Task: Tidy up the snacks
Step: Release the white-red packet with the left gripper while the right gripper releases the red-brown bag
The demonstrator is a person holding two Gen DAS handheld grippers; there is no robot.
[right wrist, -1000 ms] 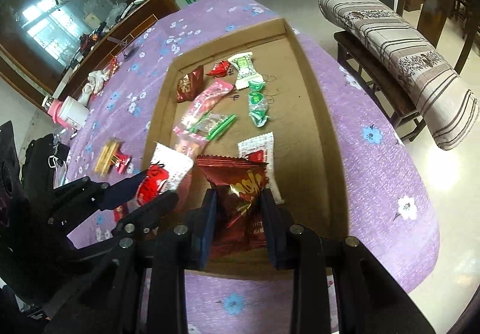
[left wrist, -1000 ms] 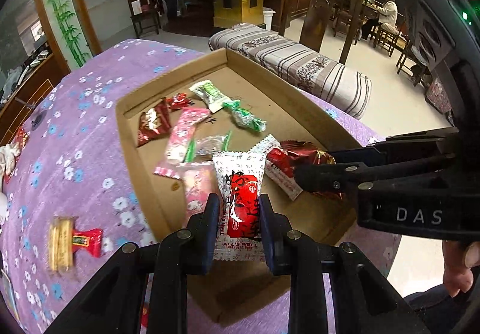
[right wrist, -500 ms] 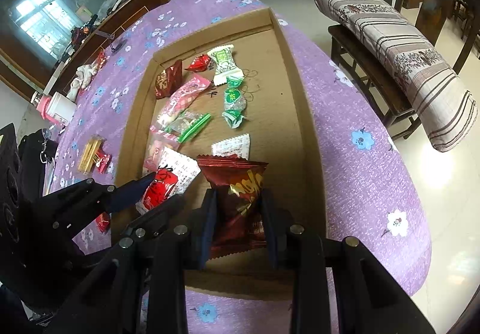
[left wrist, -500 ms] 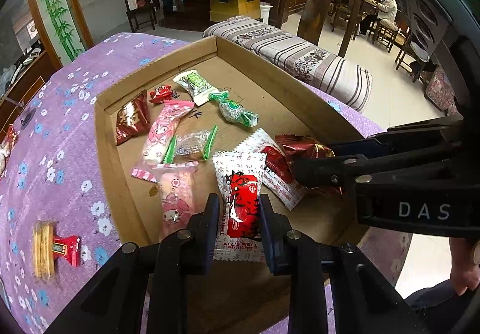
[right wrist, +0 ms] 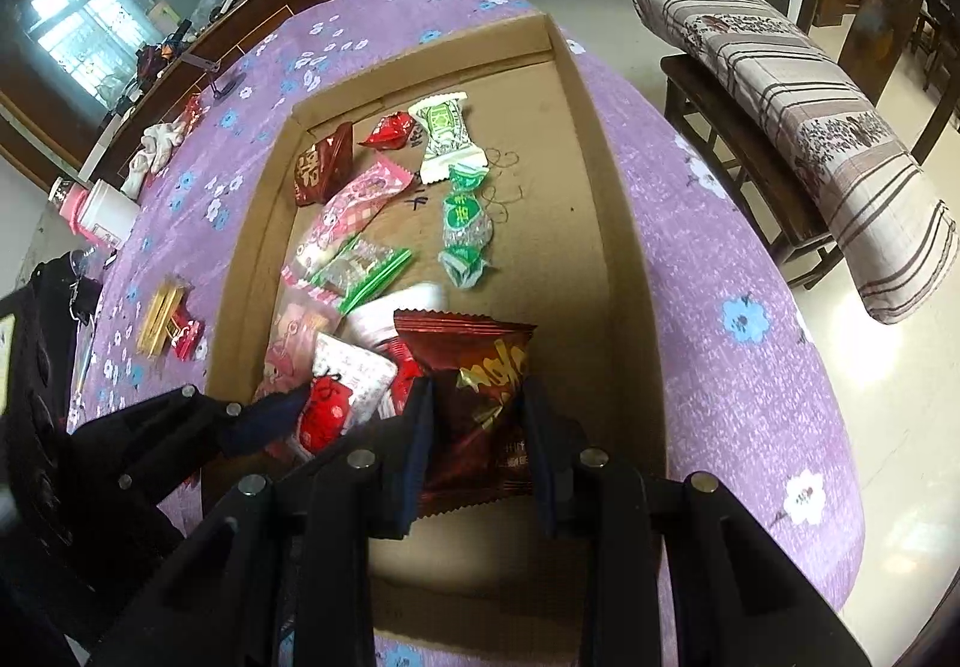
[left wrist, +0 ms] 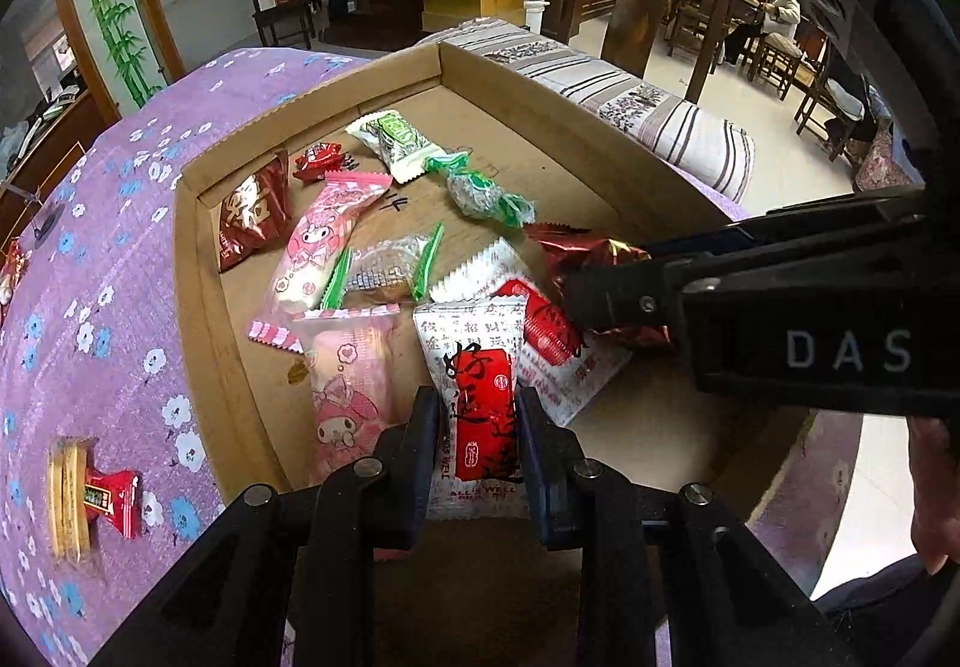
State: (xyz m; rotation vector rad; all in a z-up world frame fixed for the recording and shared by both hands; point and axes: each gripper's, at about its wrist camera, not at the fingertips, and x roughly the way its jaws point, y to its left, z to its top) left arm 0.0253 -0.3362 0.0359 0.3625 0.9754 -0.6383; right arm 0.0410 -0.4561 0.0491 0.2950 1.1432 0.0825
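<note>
A shallow cardboard tray (left wrist: 198, 271) (right wrist: 624, 271) lies on the purple flowered tablecloth and holds several wrapped snacks. My left gripper (left wrist: 478, 427) is shut on a white and red snack packet (left wrist: 480, 367), held over the tray's near end. My right gripper (right wrist: 480, 427) is shut on a dark red snack bag (right wrist: 480, 367), also over the near end, just right of the left one. The right gripper shows in the left wrist view (left wrist: 600, 295), with the red bag (left wrist: 576, 253) in it. The left gripper shows in the right wrist view (right wrist: 282, 415).
In the tray lie pink packets (left wrist: 318, 247), green candies (left wrist: 480, 193), a white-green packet (left wrist: 396, 139) and a dark red packet (left wrist: 252, 211). A biscuit pack (left wrist: 78, 487) lies on the cloth left of the tray. A pink-lidded bottle (right wrist: 96, 211) stands far left. A striped bench (right wrist: 810, 97) is at right.
Both grippers have moved forward and lower over the tray's near end, each still holding its packet. The snacks in the tray look nearer.
</note>
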